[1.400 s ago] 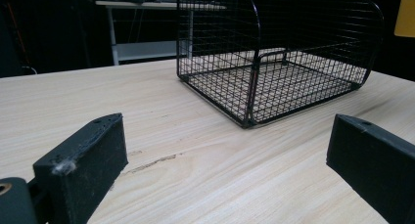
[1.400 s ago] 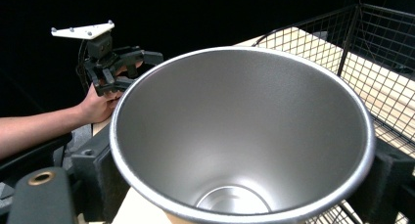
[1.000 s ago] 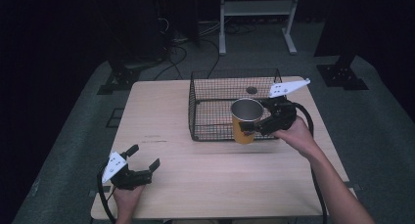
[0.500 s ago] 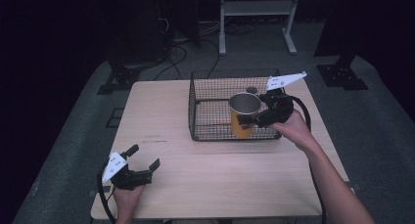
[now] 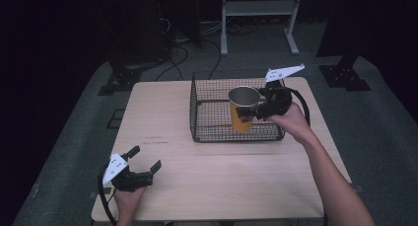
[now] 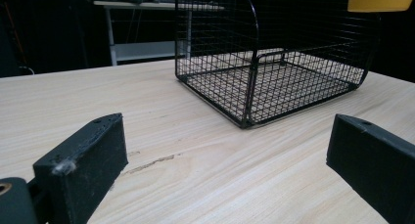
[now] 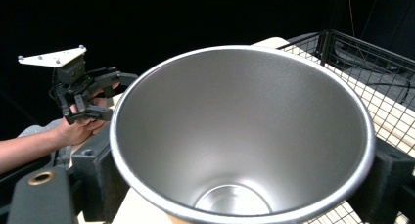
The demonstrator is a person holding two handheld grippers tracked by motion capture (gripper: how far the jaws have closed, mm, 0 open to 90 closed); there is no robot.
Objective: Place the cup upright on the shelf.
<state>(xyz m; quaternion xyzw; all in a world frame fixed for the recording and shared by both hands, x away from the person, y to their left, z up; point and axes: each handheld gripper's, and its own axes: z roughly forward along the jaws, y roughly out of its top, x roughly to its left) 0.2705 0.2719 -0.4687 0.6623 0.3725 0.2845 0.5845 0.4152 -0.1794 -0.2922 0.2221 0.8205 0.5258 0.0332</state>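
while the right gripper [image 5: 256,110] jaws pinch its rim, the cup [image 5: 242,113] stands upright, mouth up.

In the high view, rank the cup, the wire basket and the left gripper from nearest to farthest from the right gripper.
1. Cup: clamped in the right gripper, above the basket.
2. Wire basket: just beneath and left of it, on the table's far right.
3. Left gripper: open, at the near left corner.
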